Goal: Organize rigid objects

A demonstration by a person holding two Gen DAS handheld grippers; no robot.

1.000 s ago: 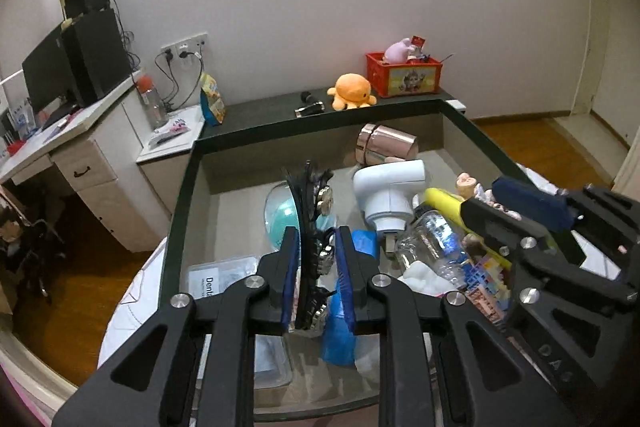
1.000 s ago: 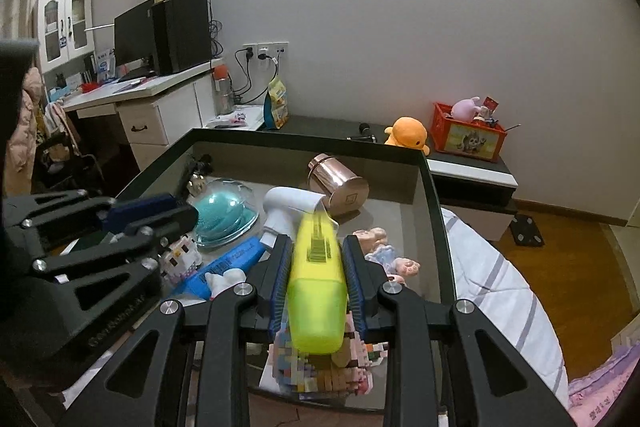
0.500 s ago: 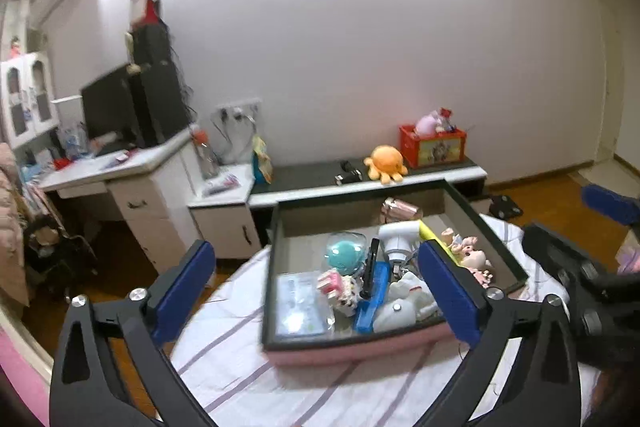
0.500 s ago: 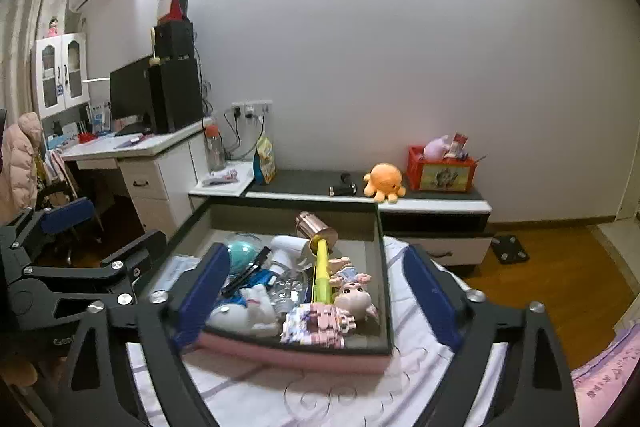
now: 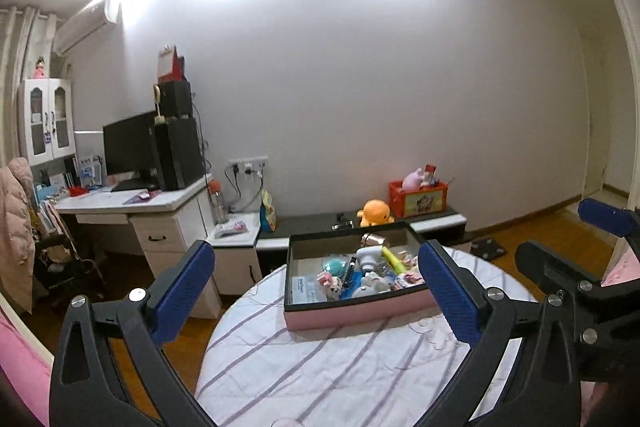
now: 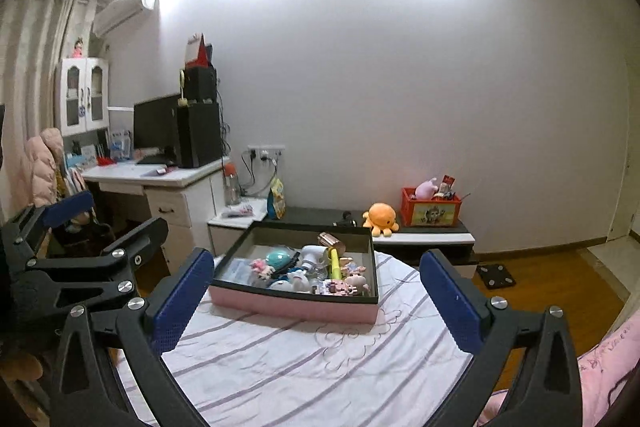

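While you hold both tools back from the table, the count reads:
Grippers: two; your left gripper and right gripper both gape wide, nothing between the pads.
Trays: one pink-sided tray, on the striped tablecloth, well ahead of both.
Tray contents: one yellow marker, one copper cup, one teal dome, one white nozzle piece; smaller toys too crowded to count.
Plush octopus: one, on the low cabinet behind.
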